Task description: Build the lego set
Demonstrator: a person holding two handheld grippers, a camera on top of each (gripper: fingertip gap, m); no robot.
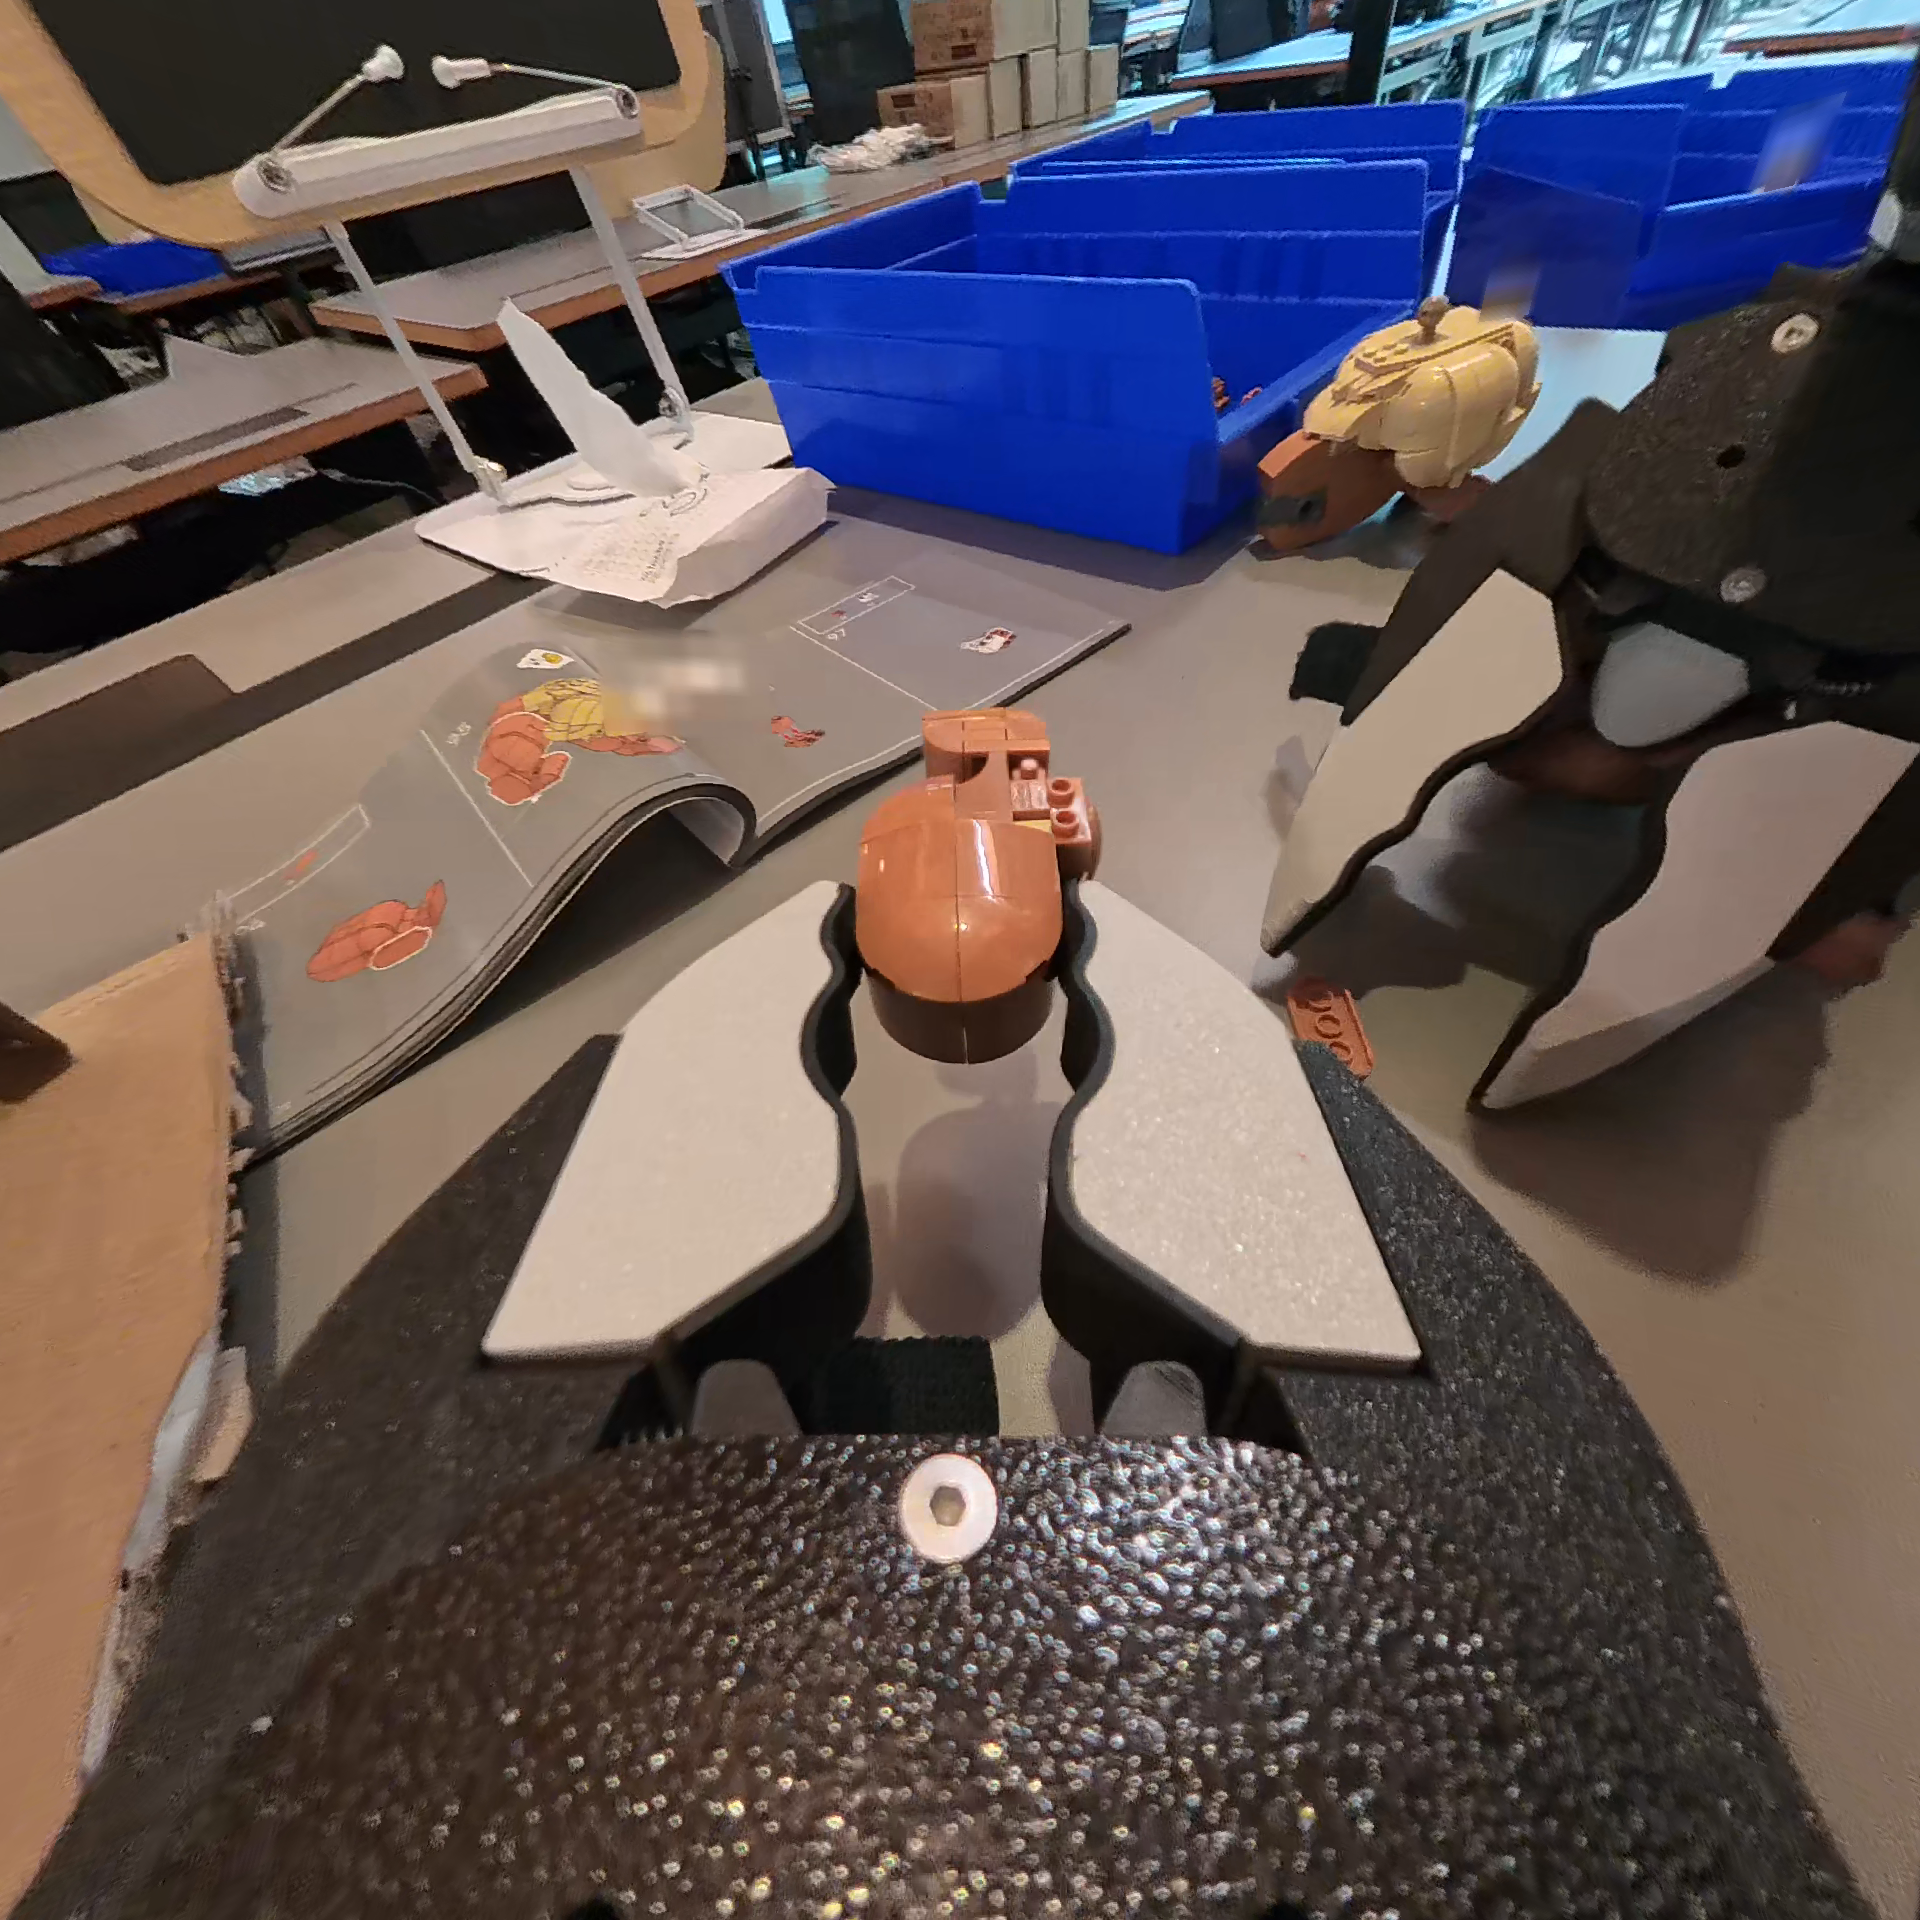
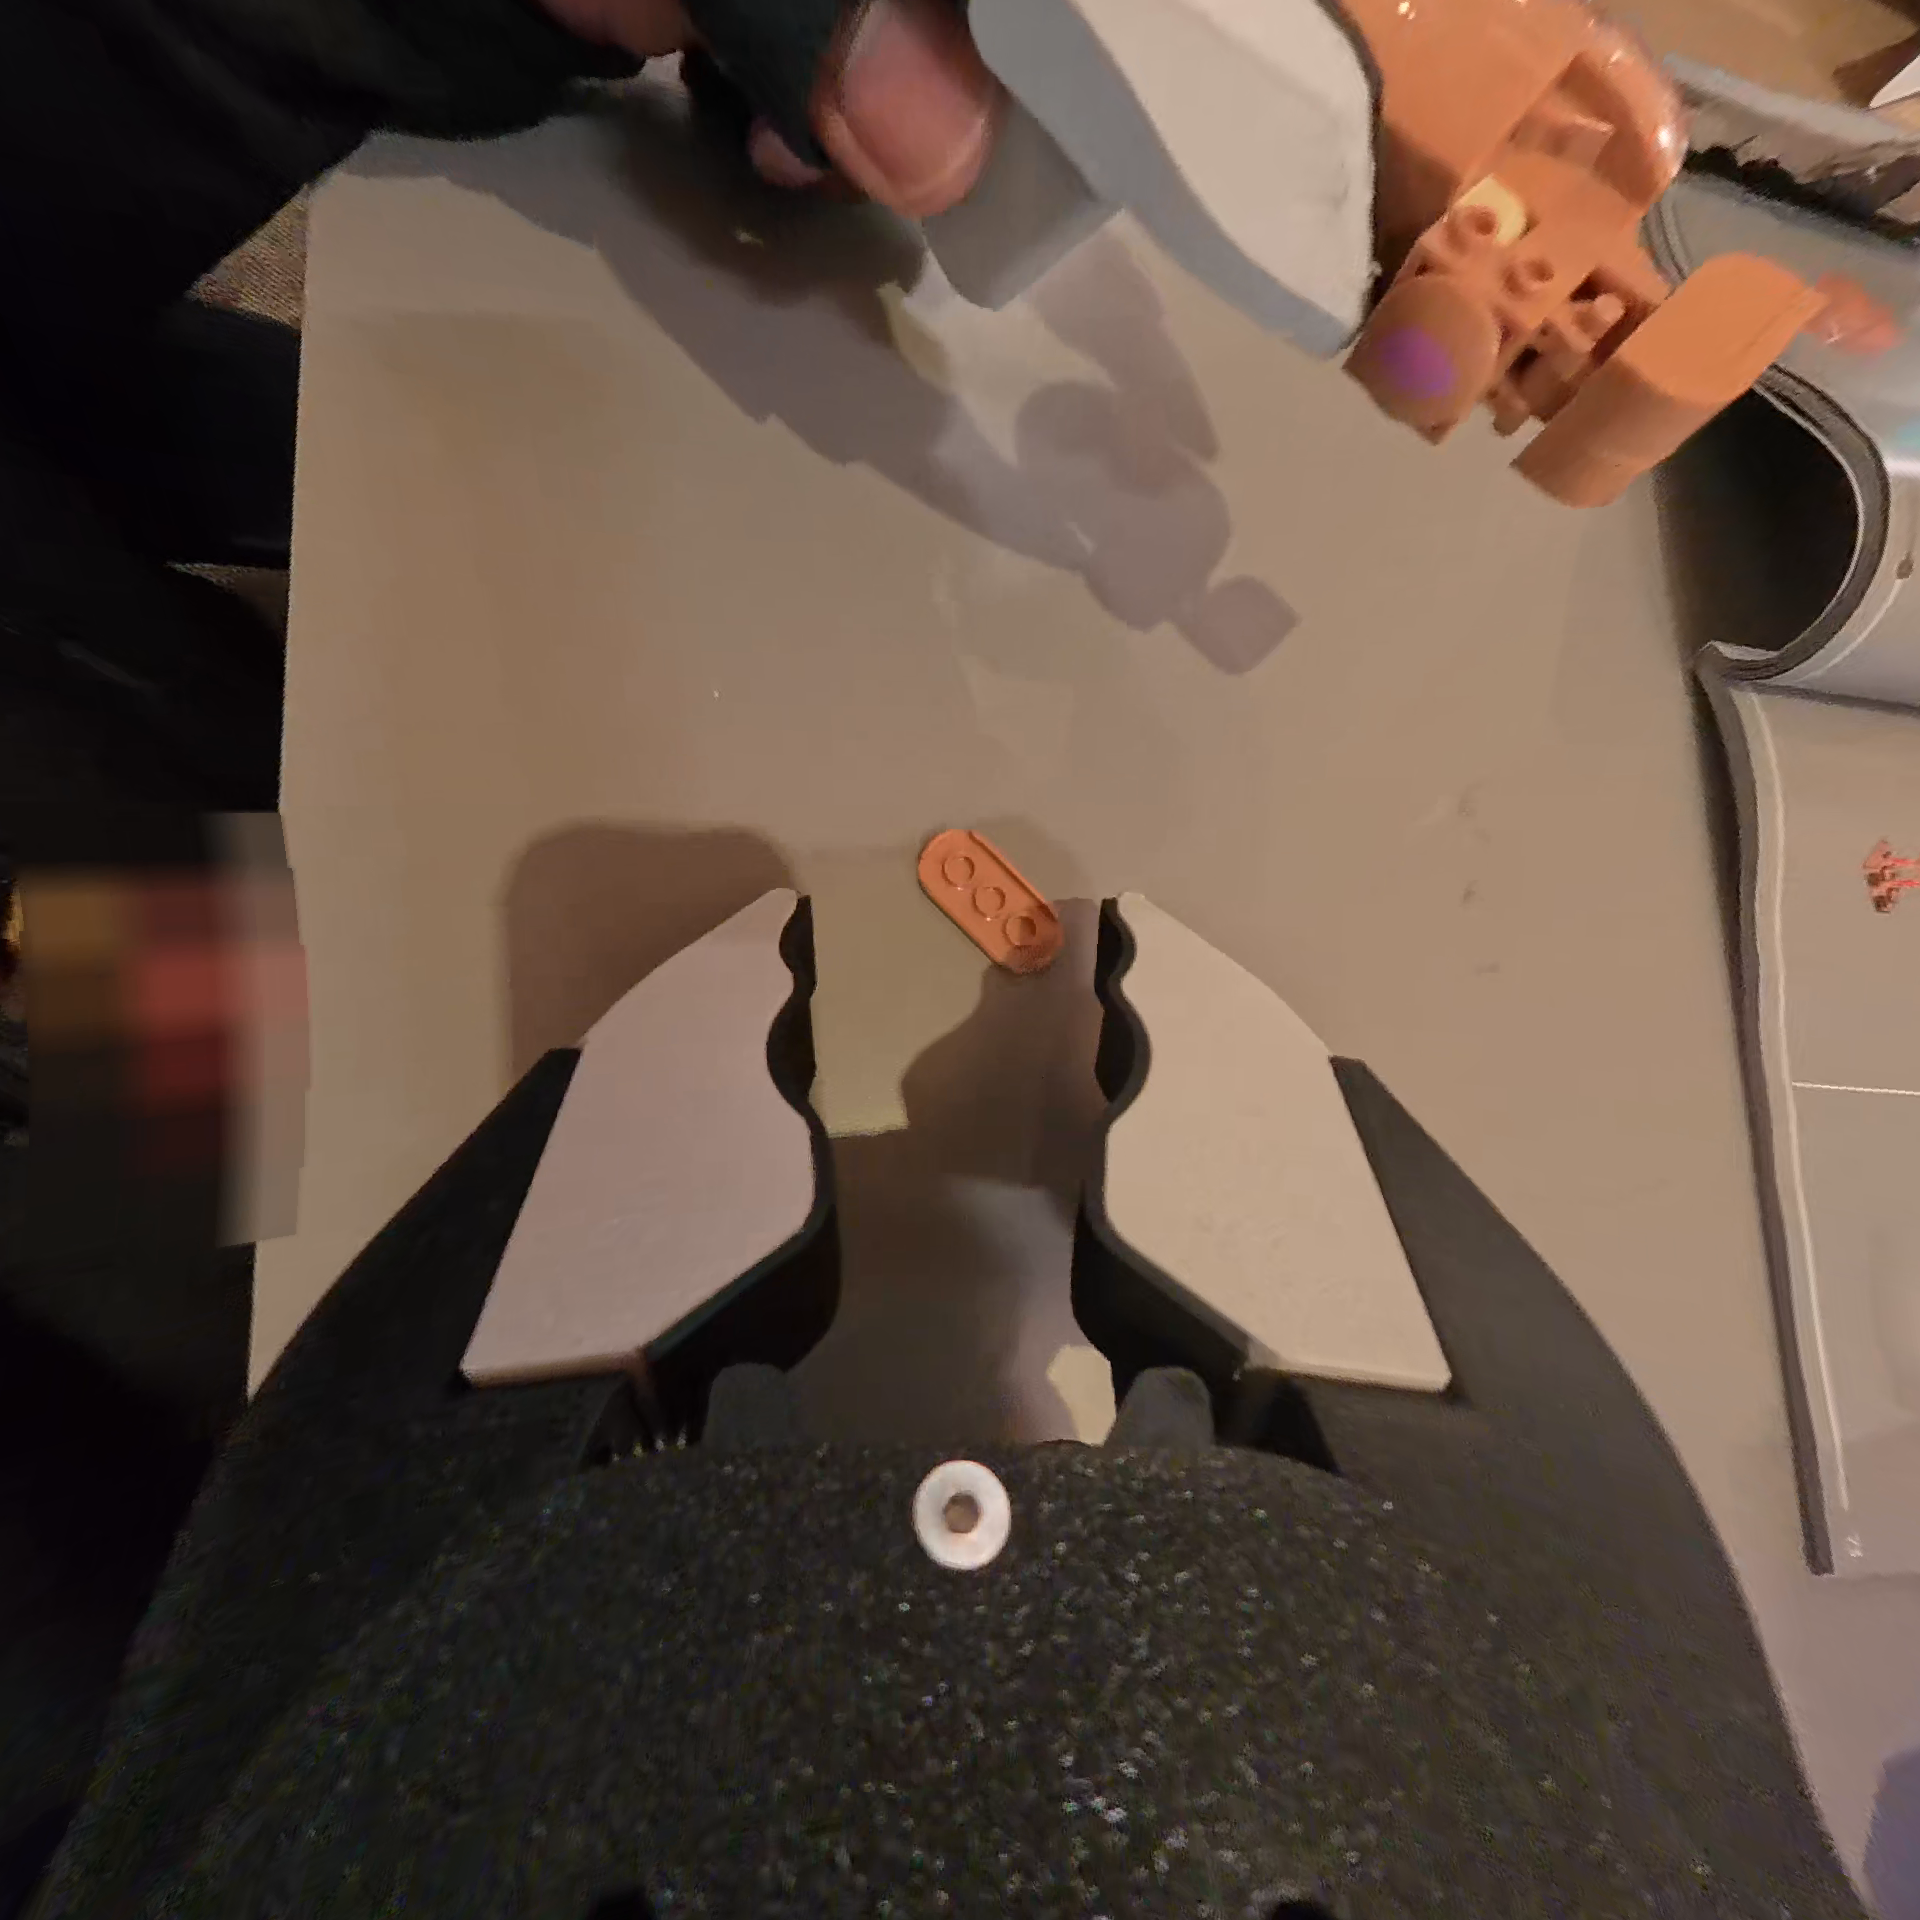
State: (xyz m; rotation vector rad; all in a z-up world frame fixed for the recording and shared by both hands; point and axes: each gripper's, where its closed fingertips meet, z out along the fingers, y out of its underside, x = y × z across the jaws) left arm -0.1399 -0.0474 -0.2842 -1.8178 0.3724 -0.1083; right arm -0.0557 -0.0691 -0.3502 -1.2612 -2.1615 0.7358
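Observation:
My left gripper [image 1: 961, 935] is shut on a rounded brown brick assembly [image 1: 961, 914] and holds it above the grey table [image 1: 1195, 717]; both pads press on its sides. The assembly also shows in the right wrist view [image 2: 1538, 260], at the top right, still between the left gripper's pads. My right gripper [image 2: 956, 914] is open and points down at the table, with a small flat orange-brown plate [image 2: 987, 914] lying on the table between its fingertips, untouched. The same plate shows in the left wrist view [image 1: 1330, 1023], under the right gripper [image 1: 1382, 997].
An open instruction booklet [image 1: 582, 790] lies left of the assembly. A tan and brown brick model [image 1: 1403, 416] stands by blue bins [image 1: 1039, 364]. A white lamp stand [image 1: 623, 499] and a cardboard box [image 1: 104, 1247] are at the left. A person's gloved hand [image 2: 894, 114] holds the left gripper.

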